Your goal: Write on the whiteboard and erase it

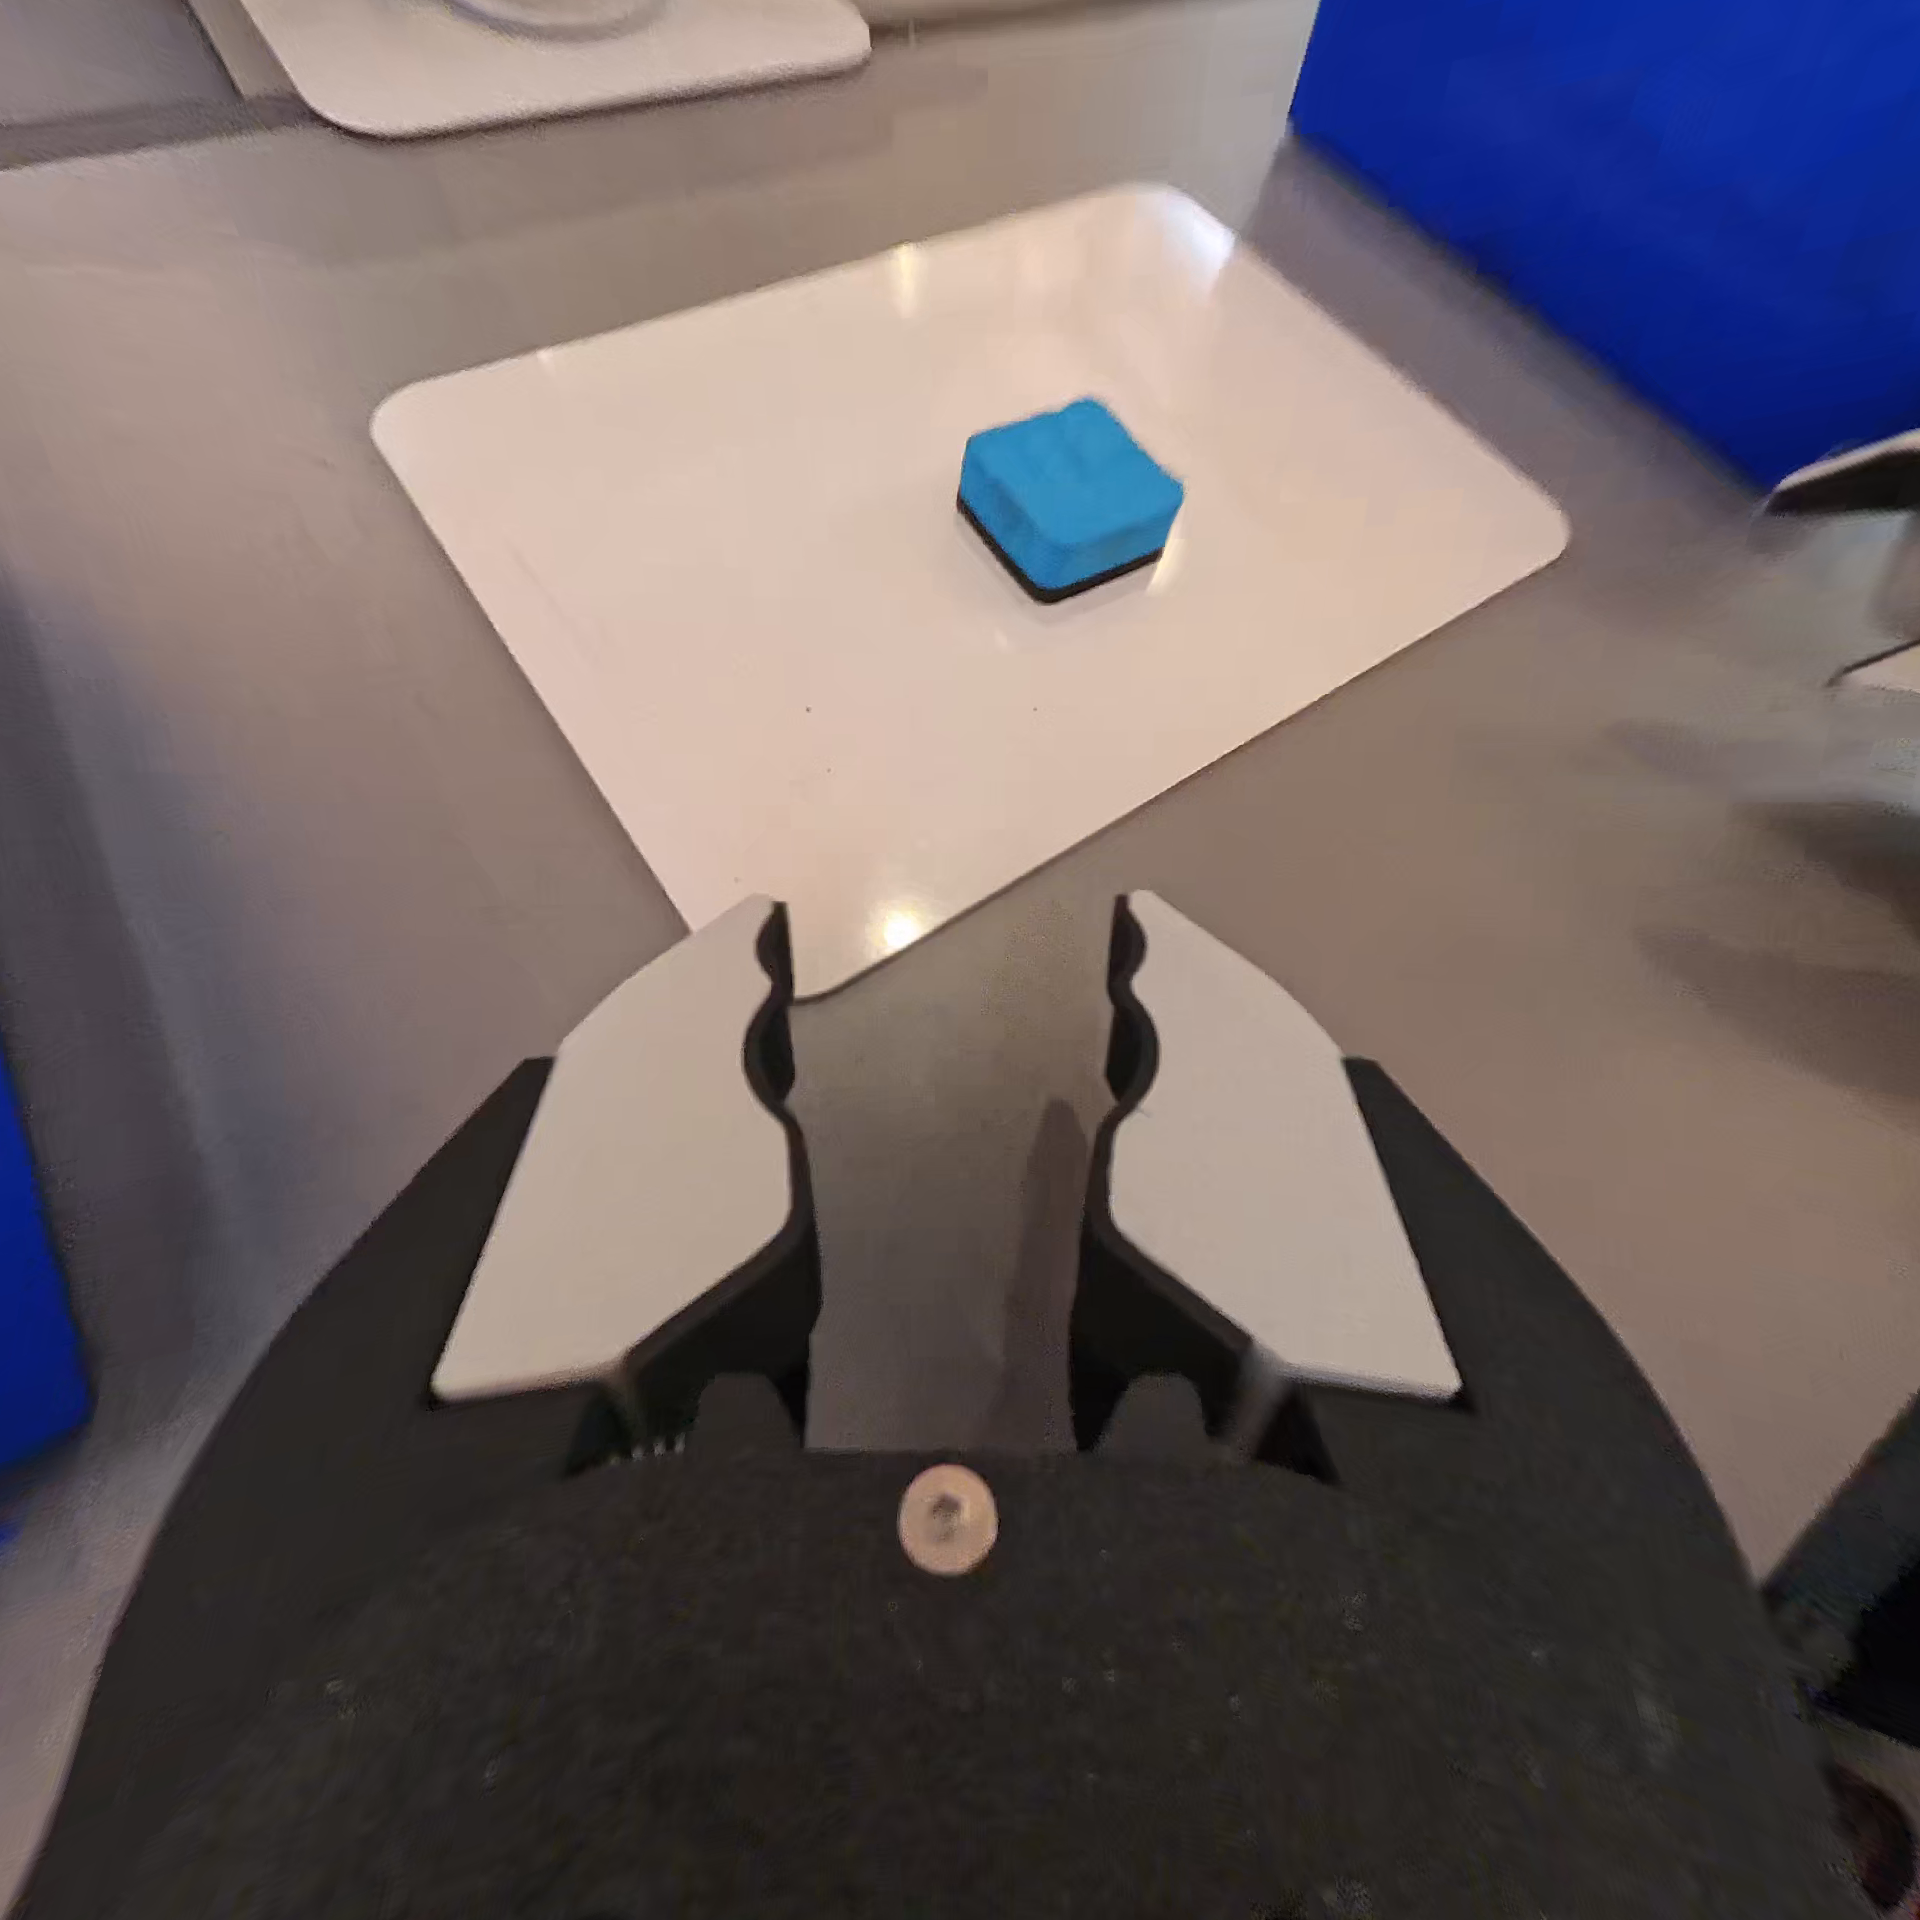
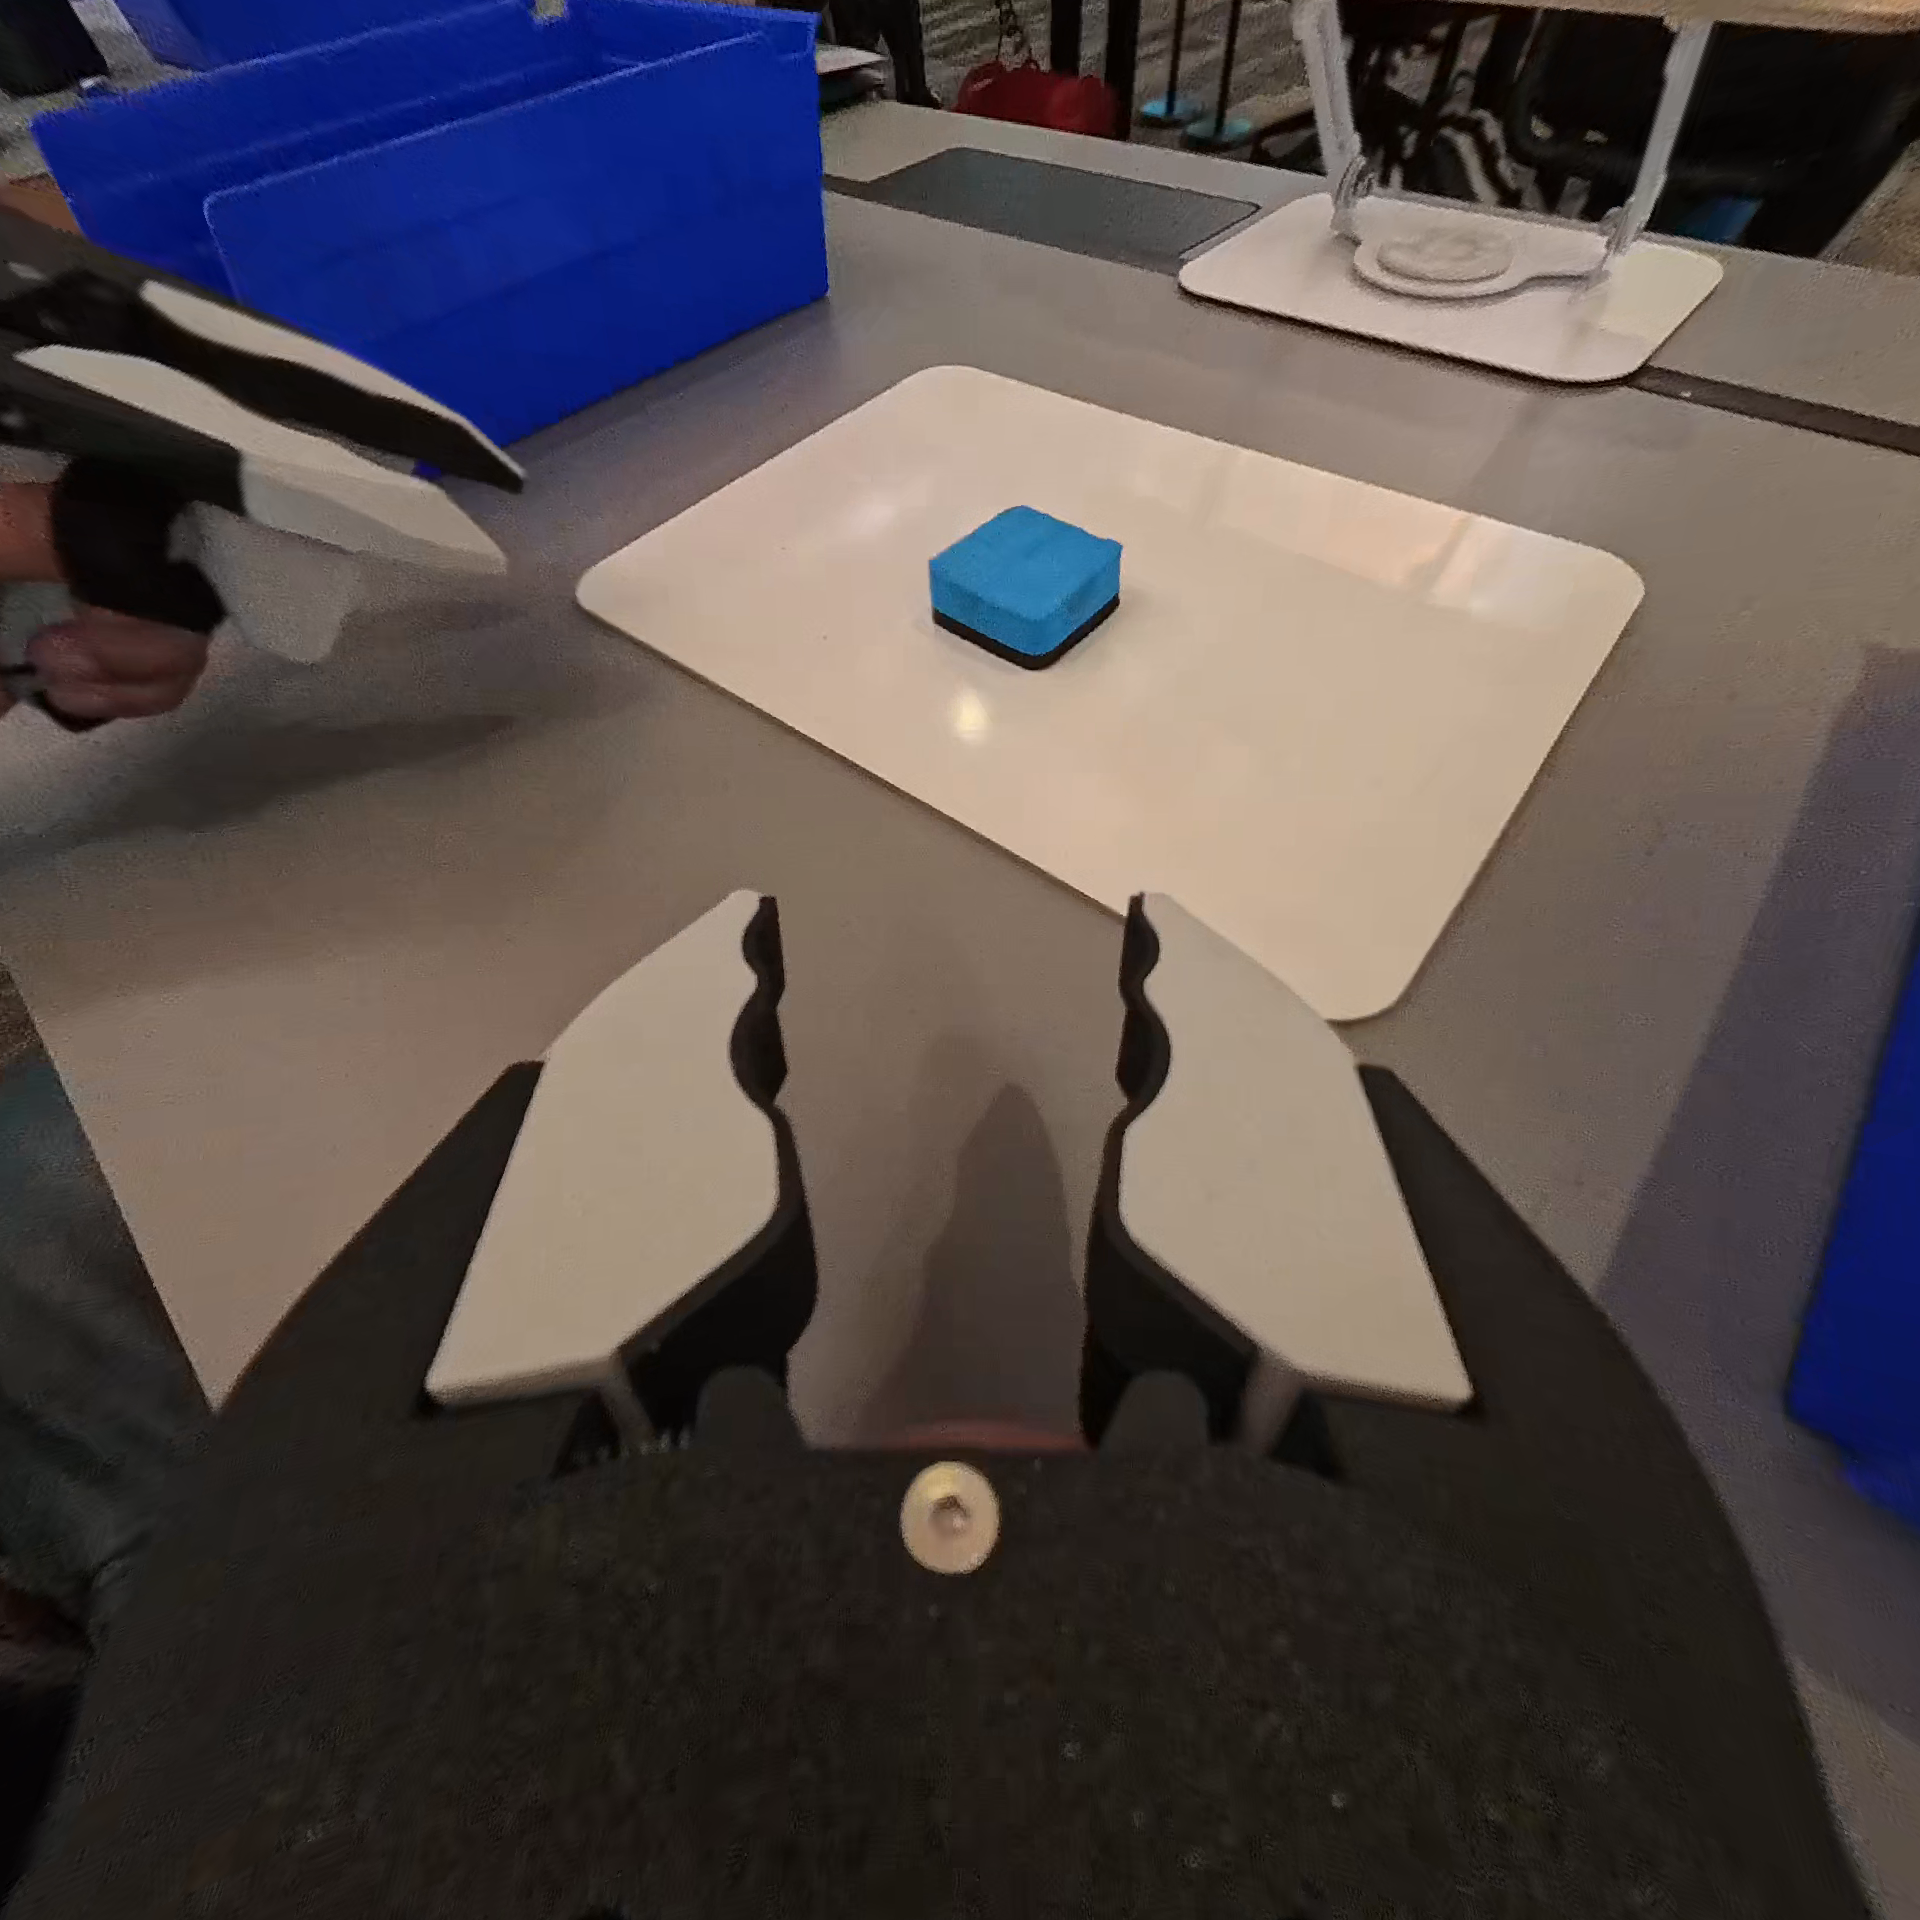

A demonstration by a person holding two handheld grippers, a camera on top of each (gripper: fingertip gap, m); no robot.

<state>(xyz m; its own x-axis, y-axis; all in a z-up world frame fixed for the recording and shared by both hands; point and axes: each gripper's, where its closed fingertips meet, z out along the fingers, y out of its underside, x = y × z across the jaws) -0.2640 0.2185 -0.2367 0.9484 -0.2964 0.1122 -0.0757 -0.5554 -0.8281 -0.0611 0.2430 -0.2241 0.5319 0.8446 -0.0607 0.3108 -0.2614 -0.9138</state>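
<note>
The whiteboard (image 2: 1195, 727) lies flat on the grey desk (image 2: 520, 883) and reads blank, with the blue eraser (image 2: 1025, 584) resting near its middle. My left gripper (image 1: 945, 914) hangs released and empty over the board's near corner. My right gripper (image 2: 951, 904) is likewise spread, holding nothing, short of the board's near edge.

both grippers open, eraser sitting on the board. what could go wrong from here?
1. No marker shows in either view, so the writing step may stall.
2. The whiteboard lies loose on the smooth table; gripping or wiping with the blue eraser could slide it unless one gripper pins it.
3. The left gripper and right gripper, both open and empty, point at the eraser and could collide if both reach in.
</note>
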